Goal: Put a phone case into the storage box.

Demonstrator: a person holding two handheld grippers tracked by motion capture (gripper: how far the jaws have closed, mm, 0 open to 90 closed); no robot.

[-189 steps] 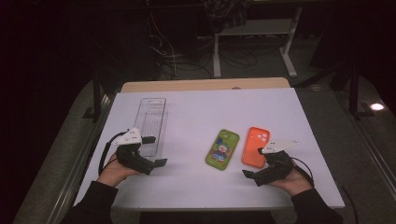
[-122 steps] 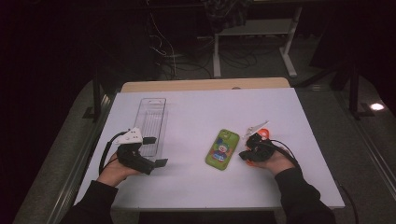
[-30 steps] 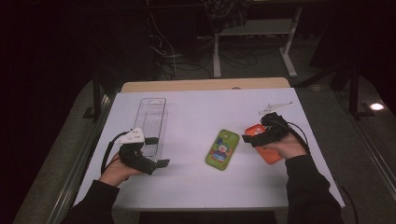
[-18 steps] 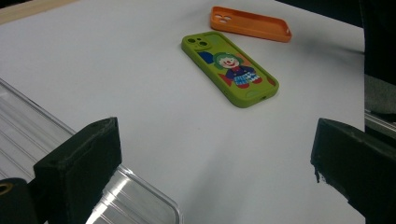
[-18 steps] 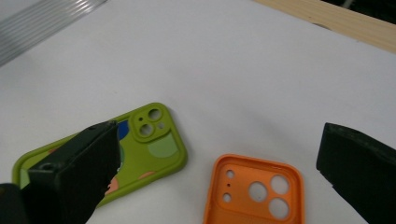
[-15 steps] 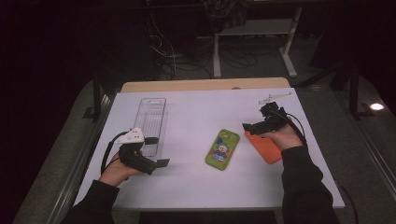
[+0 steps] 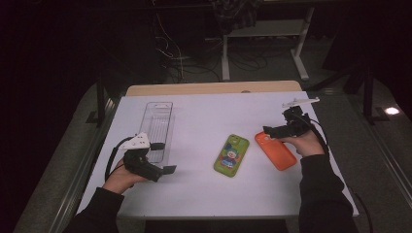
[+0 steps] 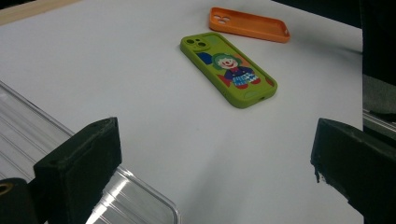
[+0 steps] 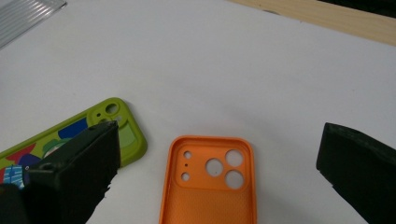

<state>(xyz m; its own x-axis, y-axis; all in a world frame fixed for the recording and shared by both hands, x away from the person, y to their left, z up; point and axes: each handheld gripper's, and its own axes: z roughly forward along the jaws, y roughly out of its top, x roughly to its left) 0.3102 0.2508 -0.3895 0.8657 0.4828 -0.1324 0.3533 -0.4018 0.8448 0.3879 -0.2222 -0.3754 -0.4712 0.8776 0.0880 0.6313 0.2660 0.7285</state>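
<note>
An orange phone case [image 7: 275, 150] [image 9: 210, 196] lies slanted on the white table, hollow side up with its camera holes showing. Just left of it lies a green phone case with a clown picture [image 7: 231, 155] [image 8: 229, 70] [image 9: 70, 135]. My right gripper [image 7: 276, 127] [image 9: 222, 140] hovers at the orange case's far end, open, with nothing between its jaws. My left gripper [image 7: 163, 157] [image 8: 215, 172] rests near the table's front left, also open and holding nothing. In the left gripper view the orange case [image 8: 247, 24] lies beyond the green one.
A long clear plastic tray [image 7: 158, 124] [image 8: 28, 135] lies at the left, its near end beside my left gripper. A wooden strip [image 7: 214, 89] runs along the table's far edge. Dark floor with cables and a stand lies beyond.
My right gripper has moved away from the front edge toward the far right, off the orange case. The orange case now lies slanted. The left gripper has stayed put.
</note>
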